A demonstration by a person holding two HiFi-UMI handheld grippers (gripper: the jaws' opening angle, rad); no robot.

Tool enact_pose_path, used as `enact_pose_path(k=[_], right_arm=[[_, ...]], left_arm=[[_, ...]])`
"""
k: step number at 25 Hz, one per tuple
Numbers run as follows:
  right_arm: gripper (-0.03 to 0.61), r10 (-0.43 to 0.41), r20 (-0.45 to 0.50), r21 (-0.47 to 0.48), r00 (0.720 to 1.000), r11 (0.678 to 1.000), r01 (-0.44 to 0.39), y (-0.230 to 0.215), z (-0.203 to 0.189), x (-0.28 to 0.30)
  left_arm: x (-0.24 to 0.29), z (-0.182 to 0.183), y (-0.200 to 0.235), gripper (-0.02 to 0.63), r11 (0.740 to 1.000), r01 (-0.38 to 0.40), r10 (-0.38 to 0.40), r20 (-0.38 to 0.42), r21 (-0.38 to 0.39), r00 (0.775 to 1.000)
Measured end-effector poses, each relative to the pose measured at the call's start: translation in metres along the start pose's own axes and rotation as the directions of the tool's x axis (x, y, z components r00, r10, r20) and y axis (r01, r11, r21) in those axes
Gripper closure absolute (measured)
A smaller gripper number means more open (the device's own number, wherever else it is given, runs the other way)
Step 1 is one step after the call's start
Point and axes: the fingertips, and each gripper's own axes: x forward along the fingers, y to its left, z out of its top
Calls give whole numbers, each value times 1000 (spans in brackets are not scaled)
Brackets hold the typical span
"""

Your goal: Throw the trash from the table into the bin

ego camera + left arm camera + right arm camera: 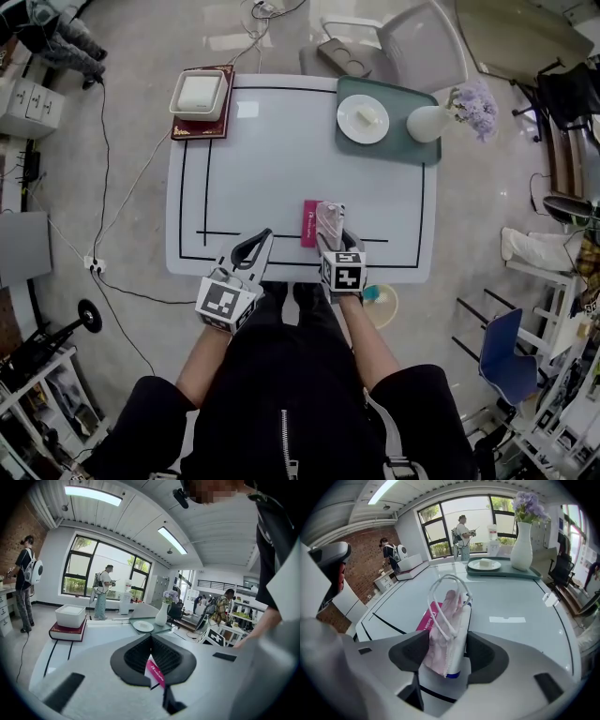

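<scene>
A crumpled pink face mask (pixel 446 634) with white ear loops lies on the white table (pixel 281 150) near its front edge, partly on a magenta packet (pixel 308 223). My right gripper (pixel 331 240) points steeply down over the mask (pixel 329 217). Its jaws stand apart with the mask between the black pads (pixel 405 651), which reach its sides without visibly squeezing it. To the left my left gripper (pixel 253 251) hovers at the table's front edge with its fingertips together and nothing in them. The packet (pixel 155 672) shows beyond it in the left gripper view.
A green tray (pixel 427 148) at the back right holds a white plate (pixel 363 119) and a vase with purple flowers (pixel 429 122). A white box on a dark red book (pixel 201 98) sits at the back left. A round container (pixel 384 302) stands on the floor near the front right corner.
</scene>
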Motion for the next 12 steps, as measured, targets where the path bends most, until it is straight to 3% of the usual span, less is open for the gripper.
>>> enact_pose_path(k=[12], right_arm=[[466,-61,54,-7,997,998,61,10,16,-20]], left_arm=[[-9,3,4,607,995,101,-101,-2,9,995]])
